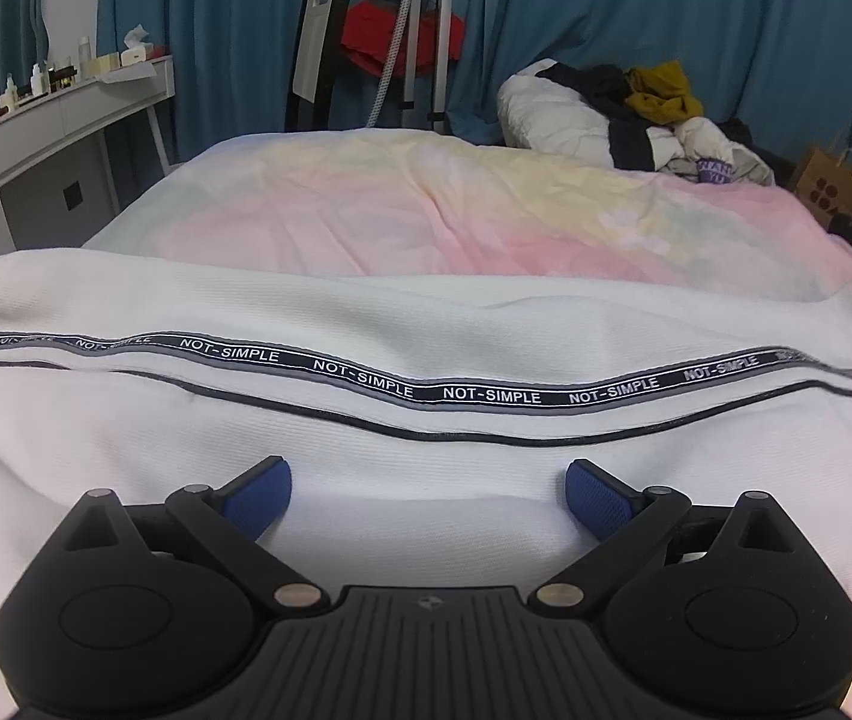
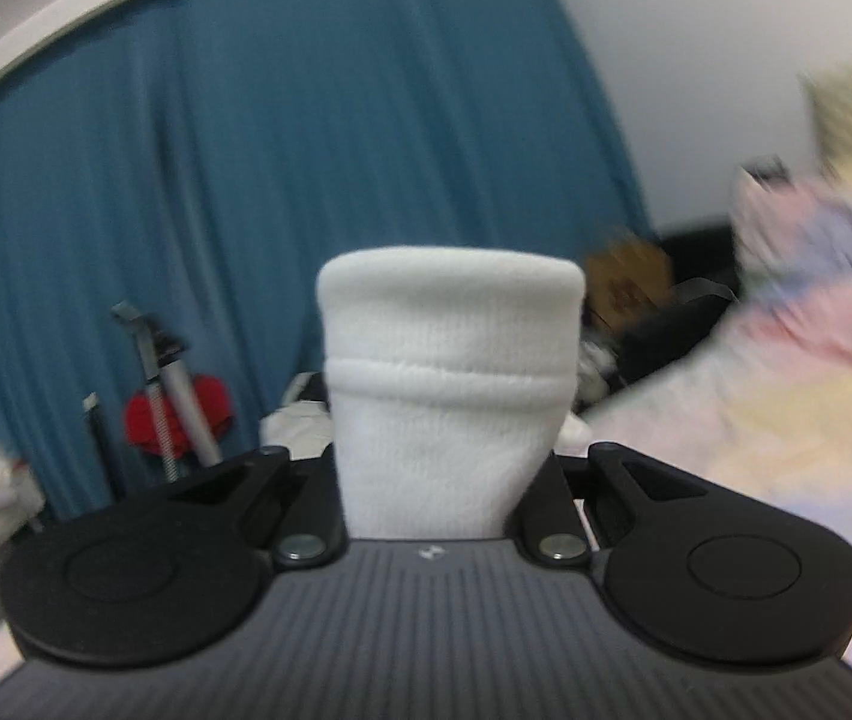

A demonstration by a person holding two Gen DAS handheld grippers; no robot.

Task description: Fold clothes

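White trousers (image 1: 426, 324) with a black "NOT-SIMPLE" side stripe (image 1: 486, 393) lie stretched across the near edge of the bed. My left gripper (image 1: 429, 495) is open, its blue pads (image 1: 261, 495) just above the white cloth, holding nothing. My right gripper (image 2: 447, 480) is shut on a white fleecy hemmed end of the garment (image 2: 450, 372), which stands up between the jaws and hides the fingertips. It is lifted in the air and that view is blurred.
The bed has a pastel pink and yellow sheet (image 1: 438, 204). A pile of clothes and a white pillow (image 1: 624, 114) lie at its far right. A white dresser (image 1: 54, 144) stands left, a chair and tripod (image 1: 420, 36) against blue curtains, a cardboard box (image 1: 828, 189) at right.
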